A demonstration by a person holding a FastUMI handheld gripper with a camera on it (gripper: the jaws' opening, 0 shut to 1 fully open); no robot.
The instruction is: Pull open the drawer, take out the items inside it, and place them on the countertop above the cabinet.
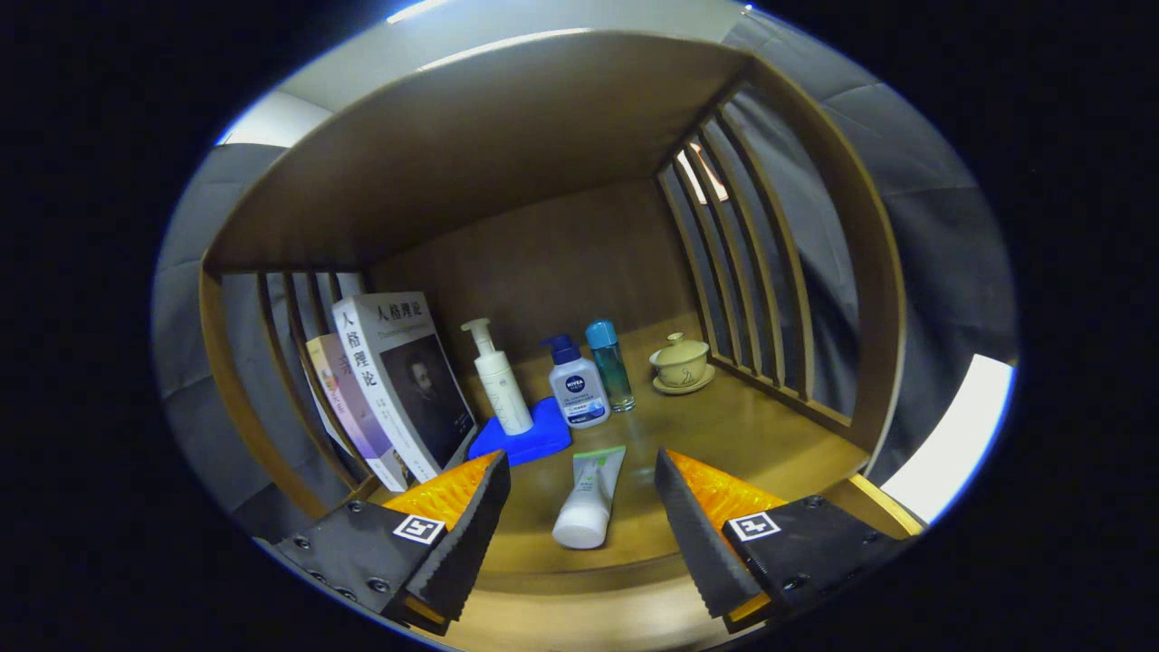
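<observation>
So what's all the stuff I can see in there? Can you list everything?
White squeeze tube with green band: one, lying on the wooden countertop, between the fingers.
Blue cloth pad: one, beyond the left finger.
White pump bottle: one, standing on the blue pad.
White bottle with dark blue cap: one, at the pad's edge.
Teal see-through bottle: one, beside the blue-capped bottle.
Cream lidded tea cup on saucer: one, near the slatted side.
Paperback books: at least two, white and pale covers, leaning against the other slatted side.
Wooden countertop: one, brown.
Hand-held gripper: one, black and orange fingers, open, holding nothing.
</observation>
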